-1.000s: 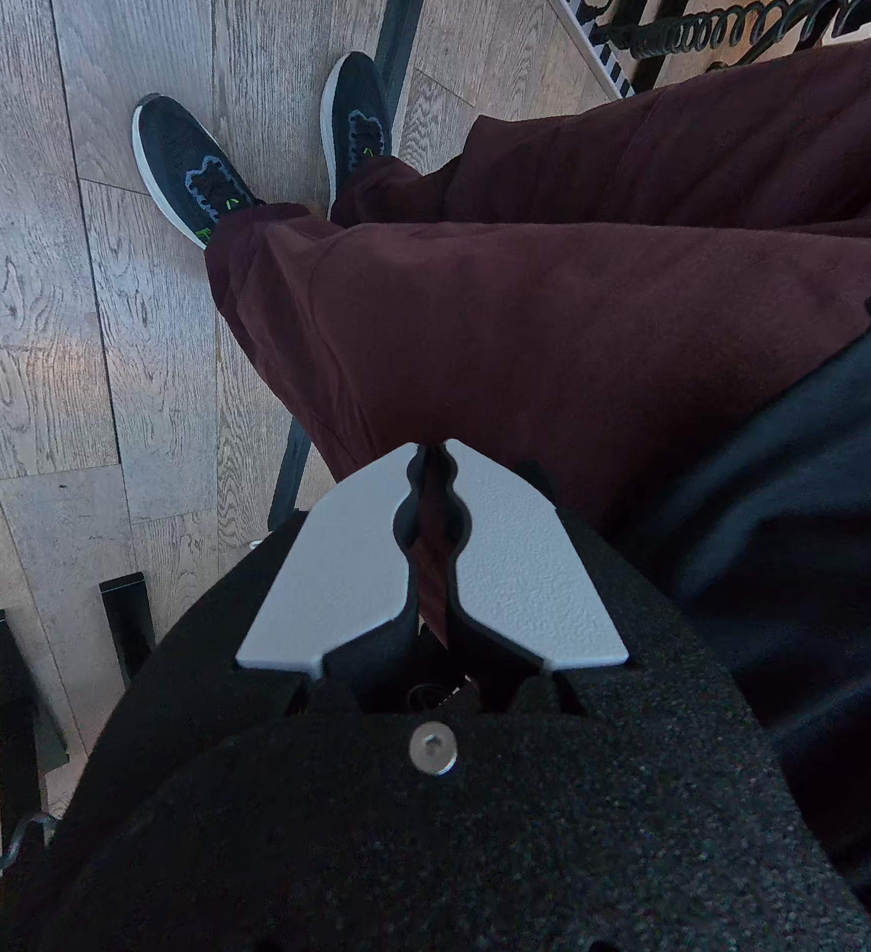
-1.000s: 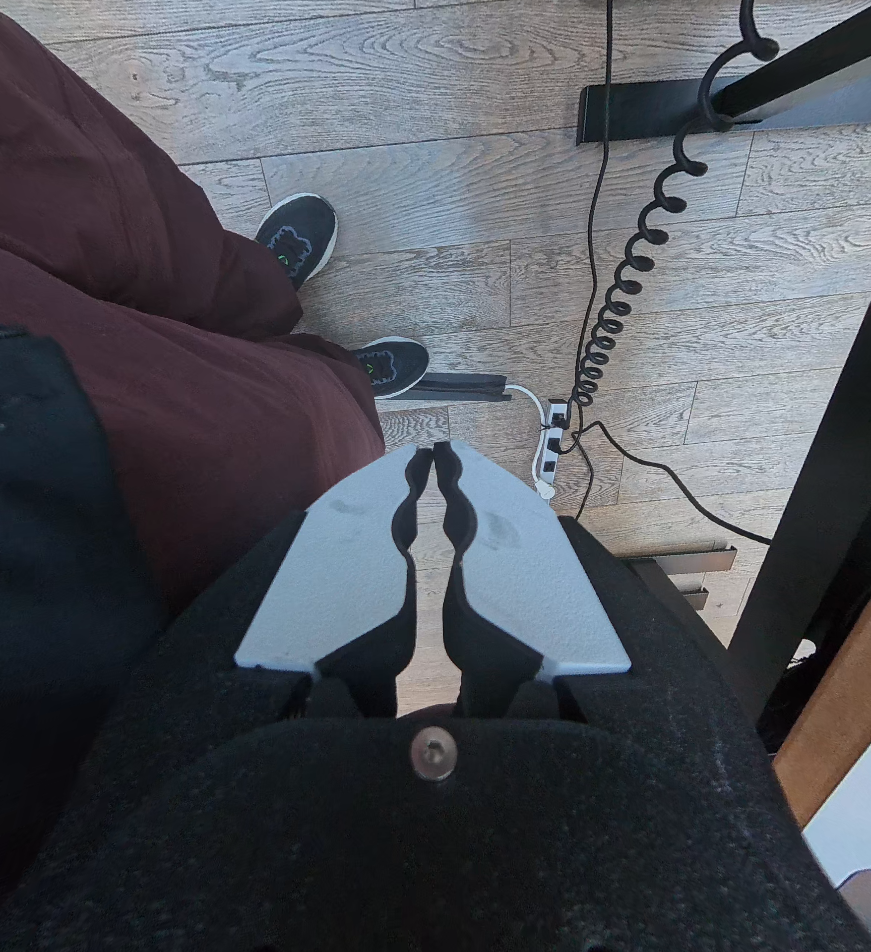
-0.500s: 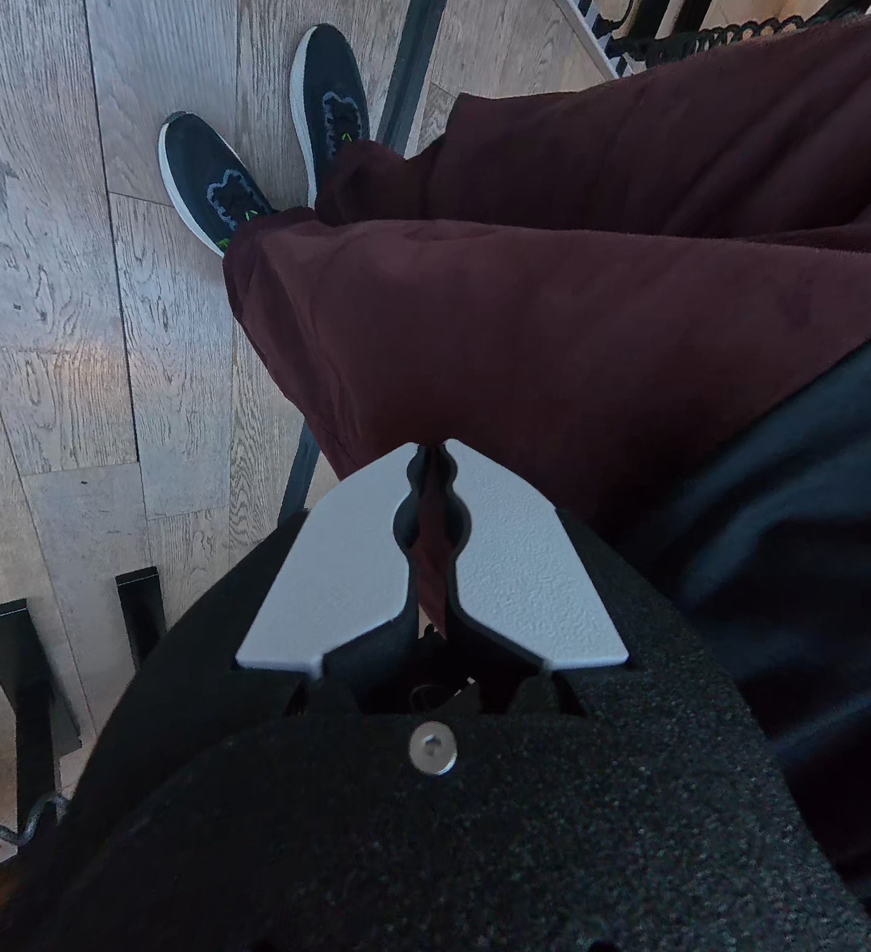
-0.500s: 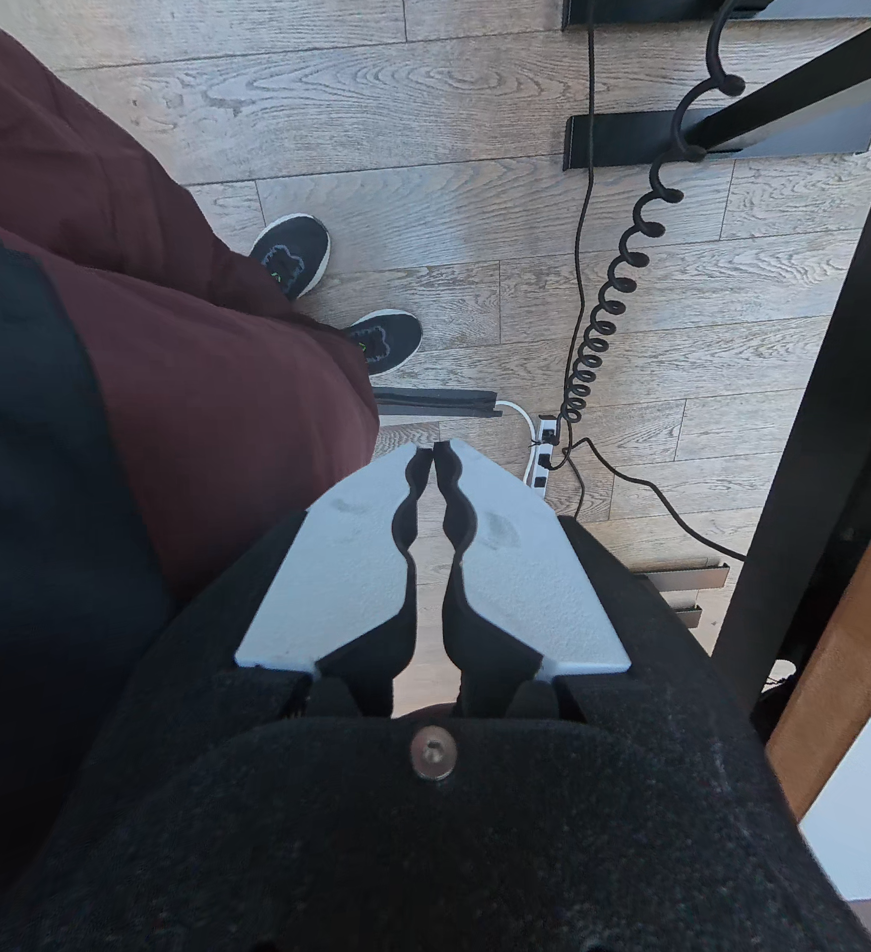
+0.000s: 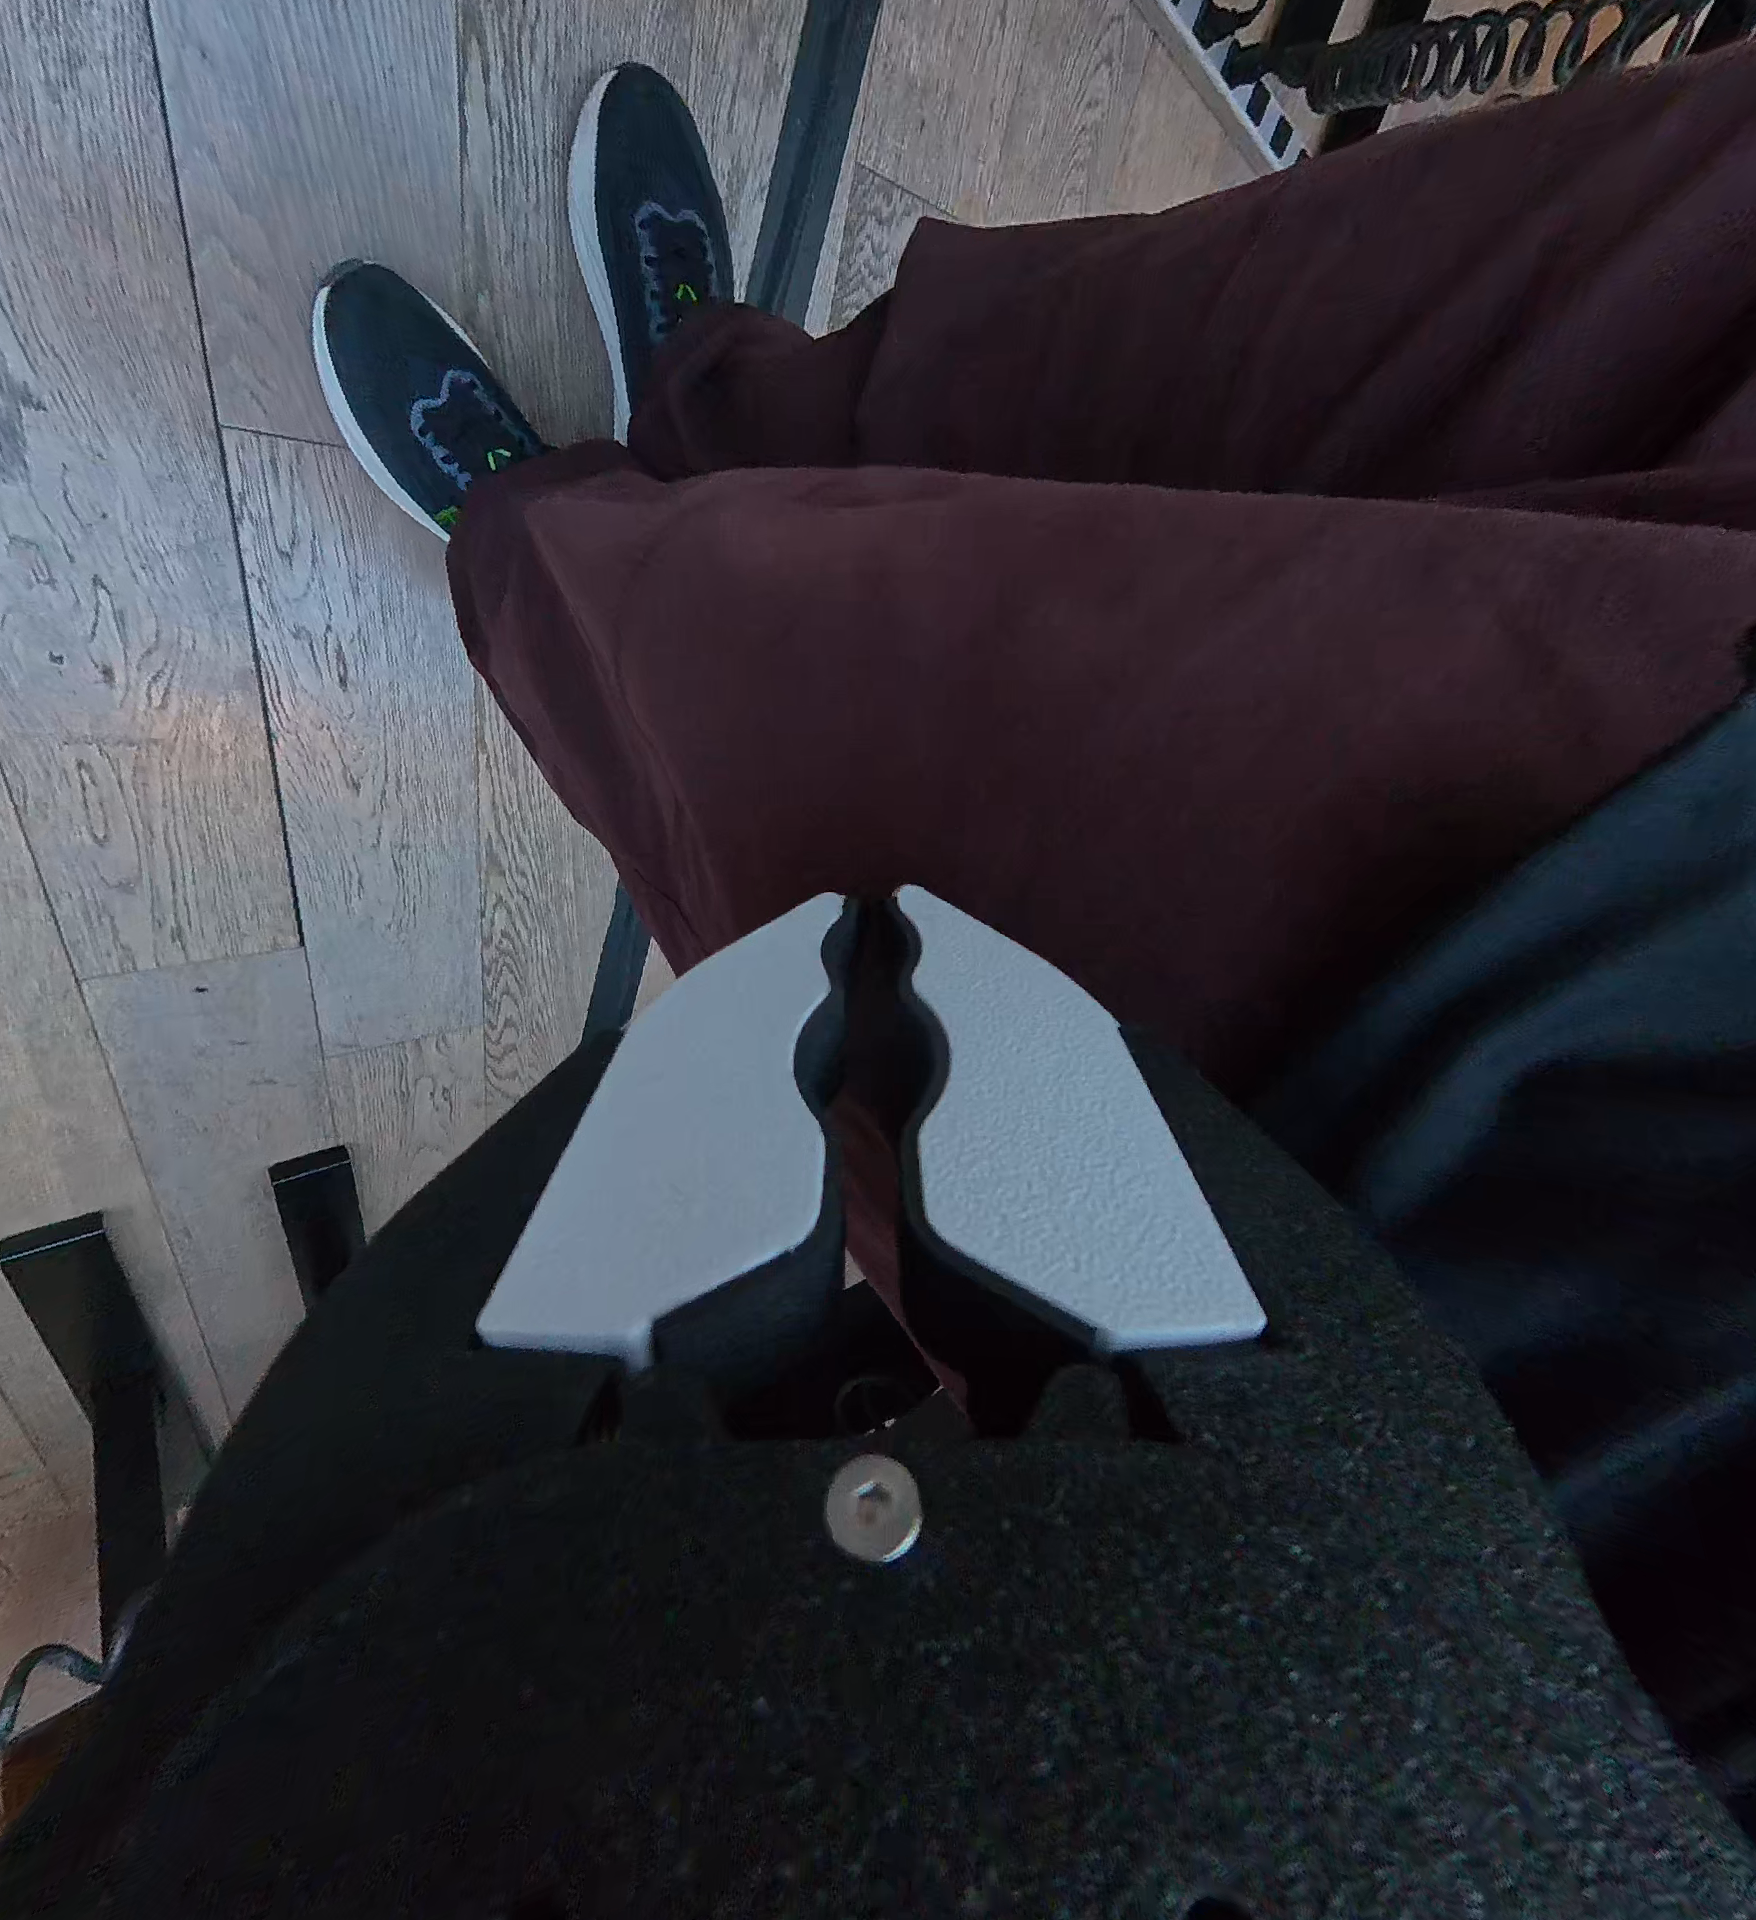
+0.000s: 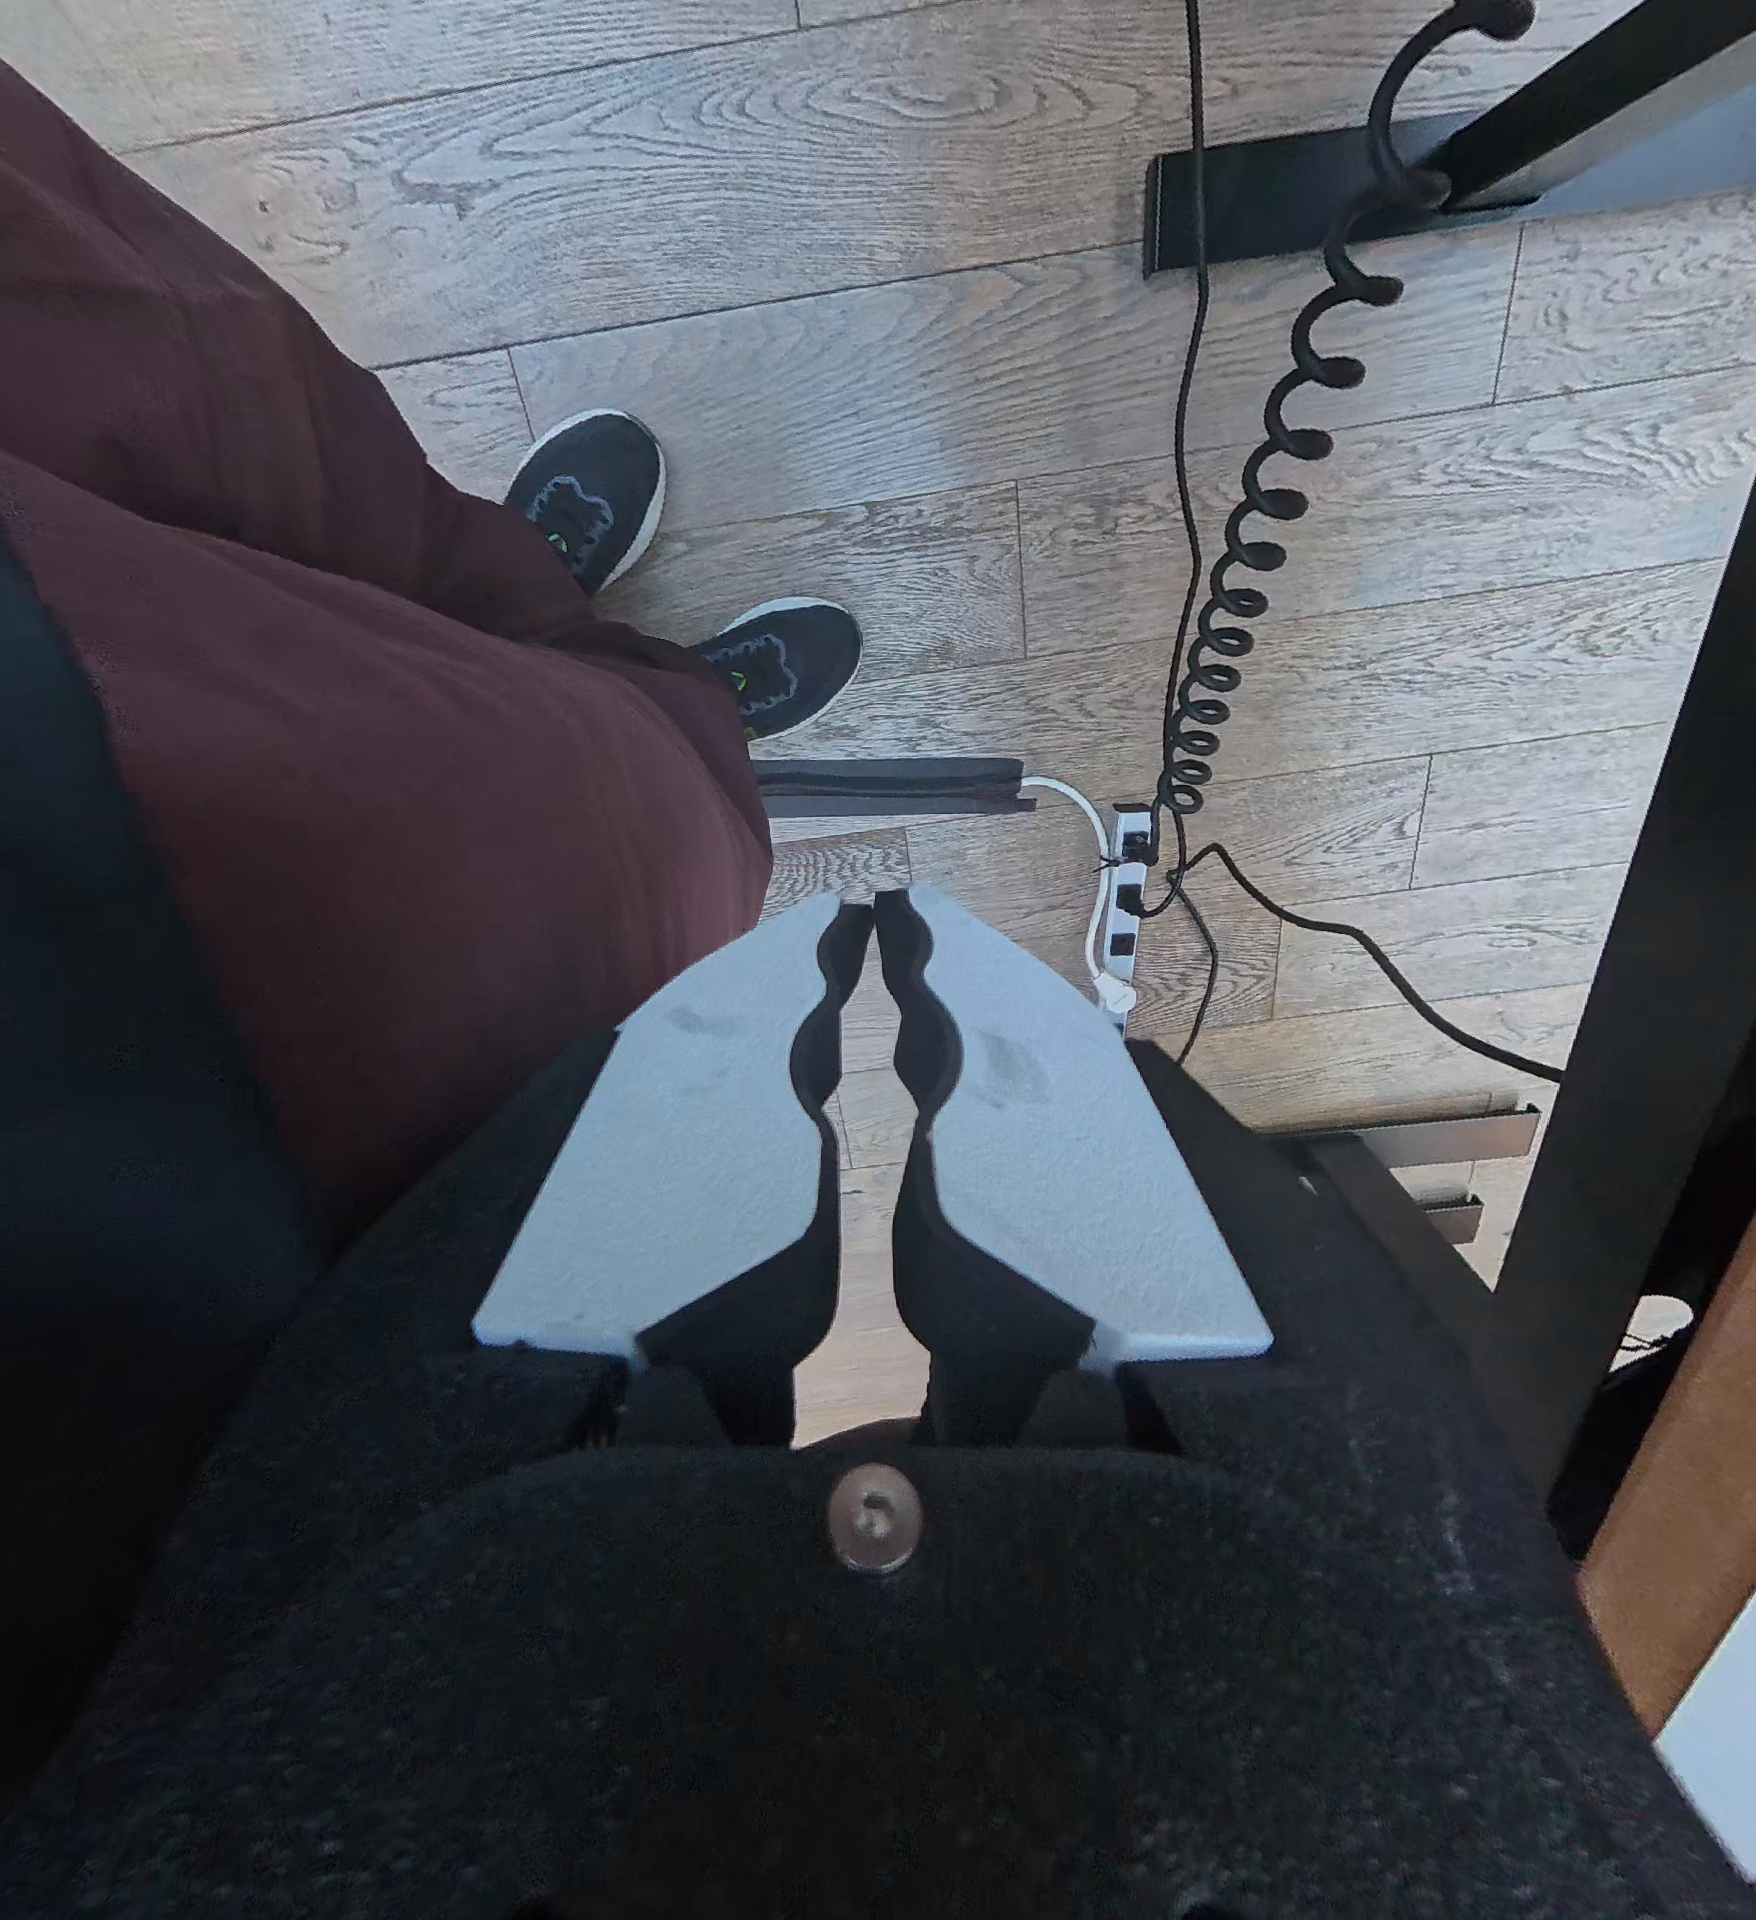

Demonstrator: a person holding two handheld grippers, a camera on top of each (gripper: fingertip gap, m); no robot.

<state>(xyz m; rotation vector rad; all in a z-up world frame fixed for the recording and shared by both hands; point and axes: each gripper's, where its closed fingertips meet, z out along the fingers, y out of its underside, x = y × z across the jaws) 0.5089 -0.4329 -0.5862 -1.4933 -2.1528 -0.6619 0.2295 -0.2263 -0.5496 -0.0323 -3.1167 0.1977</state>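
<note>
My left gripper (image 5: 872,902) is shut and empty, pointing down beside a person's dark red trouser leg (image 5: 1113,665). My right gripper (image 6: 874,902) is shut and empty, pointing down at the wooden floor (image 6: 957,343), next to the other trouser leg (image 6: 386,748). The person's dark shoes with white soles show in the left wrist view (image 5: 417,395) and in the right wrist view (image 6: 593,488). A black garment lies close to each gripper, at the right in the left wrist view (image 5: 1632,1039) and at the left in the right wrist view (image 6: 43,1039).
A black coiled cable (image 6: 1258,520) hangs down to a white power strip (image 6: 1123,894) on the floor. Black table legs and feet stand at the right (image 6: 1705,831) and top (image 6: 1300,208). A wooden table edge (image 6: 1726,1455) is at the lower right. Black frame feet (image 5: 95,1351) stand lower left. Spacing between my two grippers at the tips: around 35 cm.
Both views have shifted slightly as the hand-held grippers swayed over the floor. Both grippers stay shut and empty.
</note>
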